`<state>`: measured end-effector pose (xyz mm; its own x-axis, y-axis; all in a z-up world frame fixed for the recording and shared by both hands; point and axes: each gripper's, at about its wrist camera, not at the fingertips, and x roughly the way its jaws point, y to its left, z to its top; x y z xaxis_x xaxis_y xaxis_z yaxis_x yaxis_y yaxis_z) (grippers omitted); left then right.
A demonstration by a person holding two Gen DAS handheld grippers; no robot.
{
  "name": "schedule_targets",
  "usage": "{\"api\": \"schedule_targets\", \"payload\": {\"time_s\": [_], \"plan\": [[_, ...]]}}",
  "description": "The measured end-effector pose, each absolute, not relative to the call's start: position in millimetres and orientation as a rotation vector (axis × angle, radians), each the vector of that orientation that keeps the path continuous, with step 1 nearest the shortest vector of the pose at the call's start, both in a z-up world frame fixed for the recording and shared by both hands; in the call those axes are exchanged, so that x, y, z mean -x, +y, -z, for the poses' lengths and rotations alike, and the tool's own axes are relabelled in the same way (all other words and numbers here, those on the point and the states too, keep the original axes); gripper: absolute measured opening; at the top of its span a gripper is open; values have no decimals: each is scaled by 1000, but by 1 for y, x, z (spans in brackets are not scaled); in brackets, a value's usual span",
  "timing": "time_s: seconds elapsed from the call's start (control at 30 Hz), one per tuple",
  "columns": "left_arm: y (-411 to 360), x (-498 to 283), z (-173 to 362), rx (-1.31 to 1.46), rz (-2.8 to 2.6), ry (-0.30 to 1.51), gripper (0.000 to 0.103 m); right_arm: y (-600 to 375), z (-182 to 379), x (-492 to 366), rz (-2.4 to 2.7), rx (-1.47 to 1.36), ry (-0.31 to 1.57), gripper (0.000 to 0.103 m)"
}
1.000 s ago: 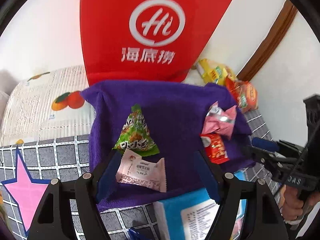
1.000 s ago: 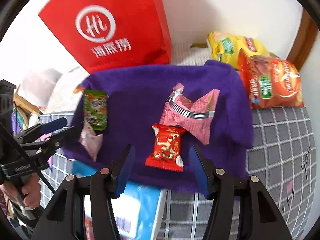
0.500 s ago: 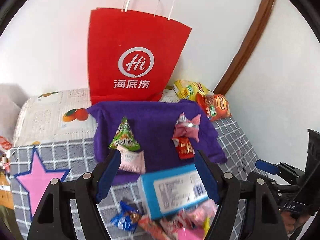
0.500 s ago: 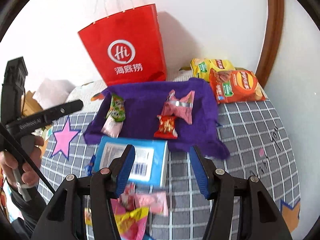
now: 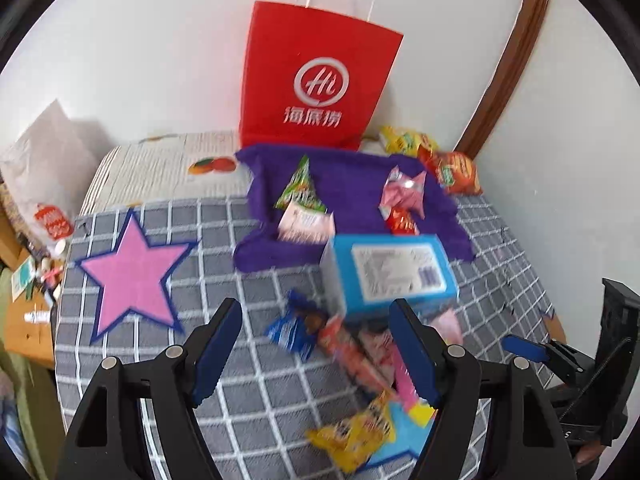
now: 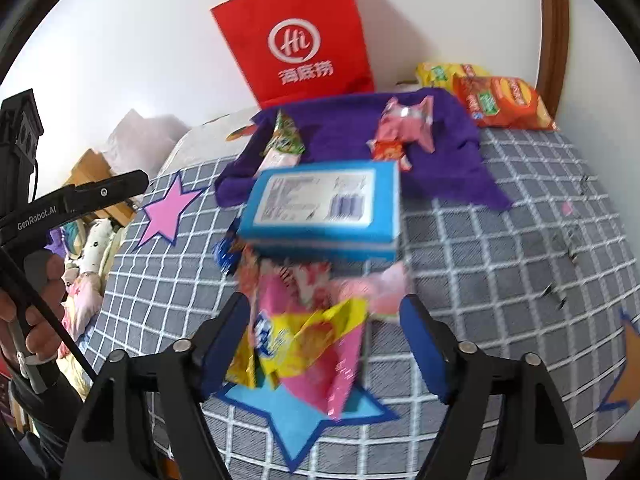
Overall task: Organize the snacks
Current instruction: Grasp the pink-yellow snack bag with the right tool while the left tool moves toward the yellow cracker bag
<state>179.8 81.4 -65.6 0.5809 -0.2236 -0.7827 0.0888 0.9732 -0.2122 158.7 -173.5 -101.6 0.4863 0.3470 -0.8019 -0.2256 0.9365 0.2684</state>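
Note:
A purple cloth (image 5: 352,176) (image 6: 352,128) lies on the grey checked bedspread. On it are a green triangular snack (image 5: 301,190), a white-pink packet (image 5: 306,222), a pink packet (image 5: 402,192) (image 6: 408,124) and a small red packet (image 5: 402,222) (image 6: 388,150). A blue box (image 5: 394,270) (image 6: 326,208) sits just in front of the cloth. A loose pile of snack packets (image 5: 348,344) (image 6: 308,328) lies in front of the box. My left gripper (image 5: 316,352) is open and empty above the pile. My right gripper (image 6: 324,348) is open and empty, straddling the pile.
A red paper bag (image 5: 320,80) (image 6: 296,36) stands against the wall behind the cloth. Yellow and orange chip bags (image 5: 452,164) (image 6: 504,100) lie at the back right. A pink star (image 5: 134,272) marks the bedspread left. A cluttered wooden table (image 5: 28,280) stands beyond the left edge.
Both grippers have pulled back and up from the purple cloth. The blue box and the snack pile in front of it have come into view. Both stay open.

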Motion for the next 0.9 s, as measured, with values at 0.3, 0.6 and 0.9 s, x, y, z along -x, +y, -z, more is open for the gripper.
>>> {"api": "schedule_targets", "payload": {"time_s": [0.3, 0.6, 0.9], "plan": [[99, -146, 86, 176, 184, 960, 74, -143, 147, -149, -344, -116, 1083, 78], [112, -131, 106, 198, 200, 986, 74, -131, 174, -163, -287, -80, 1120, 78], [107, -128, 119, 201, 217, 1014, 74, -137, 171, -163, -333, -102, 1092, 61]]}}
